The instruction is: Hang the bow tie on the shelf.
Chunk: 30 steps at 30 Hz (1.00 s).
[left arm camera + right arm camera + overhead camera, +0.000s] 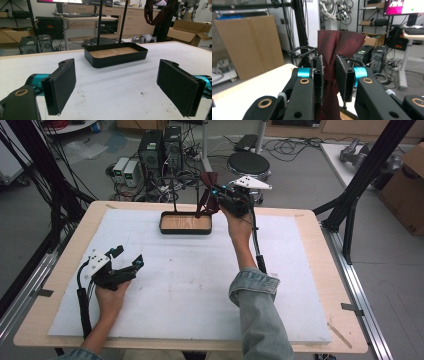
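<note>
Right gripper (216,196) raised, jaws pinching dark red cloth (337,47); left gripper (127,261) low, jaws wide

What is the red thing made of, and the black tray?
The red thing looks like woven cloth with a faint sparkle: it bunches and folds between the right gripper's jaws. The tray has smooth, matte black walls, likely metal or plastic, and a floor showing light wood grain.
</note>
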Available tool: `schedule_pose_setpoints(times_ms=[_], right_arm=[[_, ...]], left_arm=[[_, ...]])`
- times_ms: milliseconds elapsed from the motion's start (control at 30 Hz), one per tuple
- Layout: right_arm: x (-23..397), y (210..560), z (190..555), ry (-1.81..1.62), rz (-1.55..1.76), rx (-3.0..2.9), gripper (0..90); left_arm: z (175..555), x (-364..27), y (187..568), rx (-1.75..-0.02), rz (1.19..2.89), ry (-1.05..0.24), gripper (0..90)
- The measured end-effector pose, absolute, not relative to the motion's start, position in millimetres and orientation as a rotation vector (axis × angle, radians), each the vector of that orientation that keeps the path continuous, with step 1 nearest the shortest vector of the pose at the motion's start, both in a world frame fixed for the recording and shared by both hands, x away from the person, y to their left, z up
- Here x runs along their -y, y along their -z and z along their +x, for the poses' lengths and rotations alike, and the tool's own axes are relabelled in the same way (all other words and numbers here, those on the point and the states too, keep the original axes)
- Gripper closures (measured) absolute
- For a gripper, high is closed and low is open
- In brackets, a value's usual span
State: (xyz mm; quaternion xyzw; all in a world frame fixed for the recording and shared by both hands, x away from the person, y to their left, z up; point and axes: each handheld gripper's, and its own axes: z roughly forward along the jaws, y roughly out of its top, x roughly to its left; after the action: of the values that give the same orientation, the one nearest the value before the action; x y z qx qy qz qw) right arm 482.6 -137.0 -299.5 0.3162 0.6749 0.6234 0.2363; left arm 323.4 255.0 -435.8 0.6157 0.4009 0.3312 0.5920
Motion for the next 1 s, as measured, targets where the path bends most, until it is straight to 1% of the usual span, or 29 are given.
schedule_pose_setpoints(times_ms=[400,633,1000], right_arm=[[138.9,306.6,499.1,-1.792,0.901,-1.816,77.6],[126.5,299.4,501.8,-1.67,0.833,-1.863,77.5],[139.8,314.6,516.5,-1.531,1.008,-1.863,77.4]], left_arm=[[323.3,-255.2,435.8,-0.932,1.434,-0.765,16.1],[322.8,-255.3,435.7,-0.931,1.437,-0.764,16.0],[322.6,-255.2,435.7,-0.931,1.437,-0.765,16.1]])
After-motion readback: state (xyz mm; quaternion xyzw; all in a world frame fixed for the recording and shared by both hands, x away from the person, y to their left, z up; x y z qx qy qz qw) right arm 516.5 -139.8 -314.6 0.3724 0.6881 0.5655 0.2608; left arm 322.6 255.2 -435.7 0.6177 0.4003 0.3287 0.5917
